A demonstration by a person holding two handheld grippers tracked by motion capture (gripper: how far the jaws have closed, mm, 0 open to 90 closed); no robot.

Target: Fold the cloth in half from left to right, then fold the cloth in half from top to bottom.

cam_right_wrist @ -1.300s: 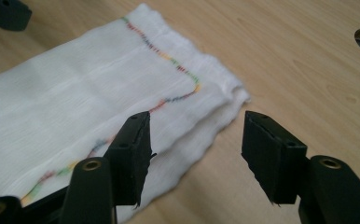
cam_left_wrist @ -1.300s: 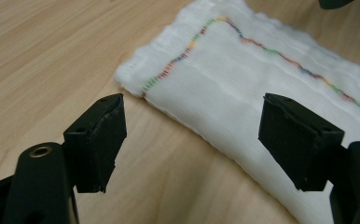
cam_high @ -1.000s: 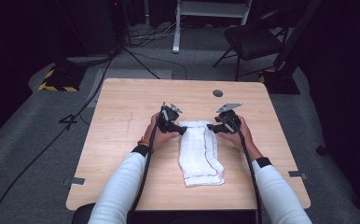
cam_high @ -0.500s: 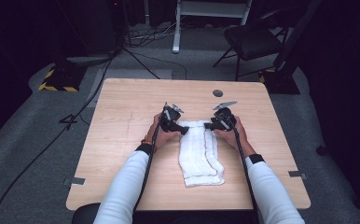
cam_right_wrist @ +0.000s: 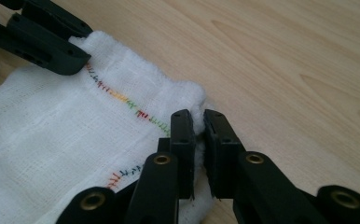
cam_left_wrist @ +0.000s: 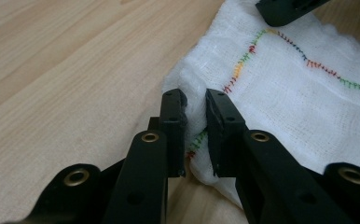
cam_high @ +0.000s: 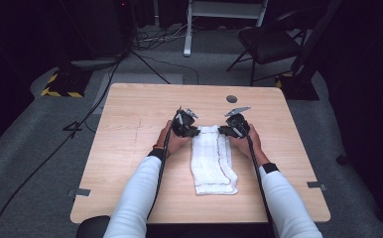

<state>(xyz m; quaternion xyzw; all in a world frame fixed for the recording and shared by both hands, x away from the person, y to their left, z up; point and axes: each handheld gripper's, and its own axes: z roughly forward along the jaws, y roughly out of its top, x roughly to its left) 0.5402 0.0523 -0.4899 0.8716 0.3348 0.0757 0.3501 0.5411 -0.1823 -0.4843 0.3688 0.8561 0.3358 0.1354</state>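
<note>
While the cloth (cam_high: 213, 159) lay lengthwise toward the person on the table (cam_high: 130, 129), both grippers, left (cam_left_wrist: 196, 112) and right (cam_right_wrist: 199, 128), had just closed, pinching its two far corners, one hand each.

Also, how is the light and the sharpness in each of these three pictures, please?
High view: the table is evenly lit, the room around it very dark, the image a little soft. Left gripper view: the white cloth is bright and sharp, the near jaws slightly blurred. Right gripper view: the cloth weave is crisp, with no glare on the wood.
</note>
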